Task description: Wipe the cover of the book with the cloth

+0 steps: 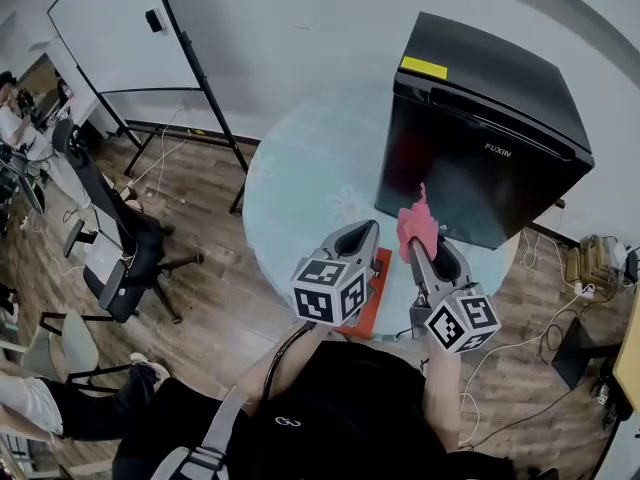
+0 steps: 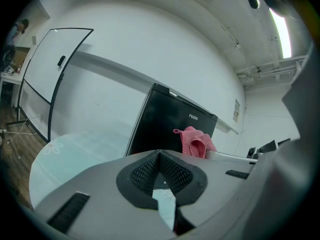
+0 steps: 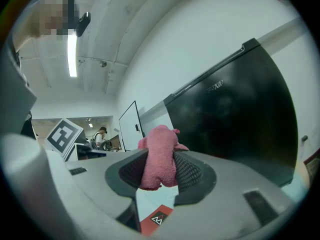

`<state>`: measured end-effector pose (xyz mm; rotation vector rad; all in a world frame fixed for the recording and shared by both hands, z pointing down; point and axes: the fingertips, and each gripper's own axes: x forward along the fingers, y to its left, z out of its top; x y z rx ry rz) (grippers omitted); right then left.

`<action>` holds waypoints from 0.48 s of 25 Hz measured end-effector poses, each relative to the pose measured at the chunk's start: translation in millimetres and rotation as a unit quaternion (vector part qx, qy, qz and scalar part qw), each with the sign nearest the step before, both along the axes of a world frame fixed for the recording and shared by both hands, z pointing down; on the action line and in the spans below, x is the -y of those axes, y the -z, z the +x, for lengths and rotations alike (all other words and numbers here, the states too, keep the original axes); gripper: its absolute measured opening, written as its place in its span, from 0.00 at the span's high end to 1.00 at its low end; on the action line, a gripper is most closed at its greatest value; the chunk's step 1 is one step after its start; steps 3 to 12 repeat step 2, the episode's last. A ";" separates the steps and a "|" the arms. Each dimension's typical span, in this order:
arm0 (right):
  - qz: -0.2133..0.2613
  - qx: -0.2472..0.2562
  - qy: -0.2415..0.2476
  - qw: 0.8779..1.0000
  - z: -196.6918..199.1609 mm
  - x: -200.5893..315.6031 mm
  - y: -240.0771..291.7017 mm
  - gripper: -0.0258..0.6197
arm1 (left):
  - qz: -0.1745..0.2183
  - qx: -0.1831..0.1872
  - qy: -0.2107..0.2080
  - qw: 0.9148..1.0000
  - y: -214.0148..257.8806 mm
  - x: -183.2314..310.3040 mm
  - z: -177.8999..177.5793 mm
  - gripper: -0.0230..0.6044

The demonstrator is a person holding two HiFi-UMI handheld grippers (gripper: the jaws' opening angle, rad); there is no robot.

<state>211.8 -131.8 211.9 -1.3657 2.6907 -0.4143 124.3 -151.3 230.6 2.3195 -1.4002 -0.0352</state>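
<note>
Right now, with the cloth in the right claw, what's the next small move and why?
Probably lower the right claw onto the red book: it is shut on the pink cloth, clear of the cover, and the book lies on the table just below.

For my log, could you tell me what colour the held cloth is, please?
Pink; the cloth shows best in the right gripper view.
</note>
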 end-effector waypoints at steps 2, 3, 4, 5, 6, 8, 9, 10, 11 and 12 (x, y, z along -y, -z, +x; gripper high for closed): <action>0.002 0.002 0.001 1.000 0.1 -0.7 1.6 0.73 | 0.000 0.001 0.001 1.000 0.5 -0.8 -0.5 0.94; 0.002 0.002 0.001 1.000 0.1 -0.7 1.6 0.73 | 0.000 0.001 0.001 1.000 0.5 -0.8 -0.5 0.94; 0.002 0.002 0.001 1.000 0.1 -0.7 1.6 0.73 | 0.000 0.001 0.001 1.000 0.5 -0.8 -0.5 0.94; 0.002 0.002 0.001 1.000 0.1 -0.7 1.6 0.73 | 0.000 0.001 0.001 1.000 0.5 -0.8 -0.5 0.94; 0.002 0.002 0.001 1.000 0.1 -0.7 1.6 0.73 | 0.000 0.001 0.001 1.000 0.5 -0.8 -0.5 0.94; 0.002 0.002 0.001 1.000 0.1 -0.7 1.6 0.73 | 0.000 0.001 0.001 1.000 0.5 -0.8 -0.5 0.94; 0.002 0.002 0.001 1.000 0.1 -0.7 1.6 0.73 | 0.000 0.001 0.001 1.000 0.5 -0.8 -0.5 0.94; 0.002 0.002 0.001 1.000 0.1 -0.7 1.6 0.73 | 0.000 0.001 0.001 1.000 0.5 -0.8 -0.5 0.94; 0.002 0.002 0.001 1.000 0.1 -0.7 1.6 0.73 | 0.000 0.001 0.001 1.000 0.5 -0.8 -0.5 0.94; 0.002 0.002 0.001 1.000 0.1 -0.7 1.6 0.73 | 0.000 0.001 0.001 1.000 0.5 -0.8 -0.5 0.94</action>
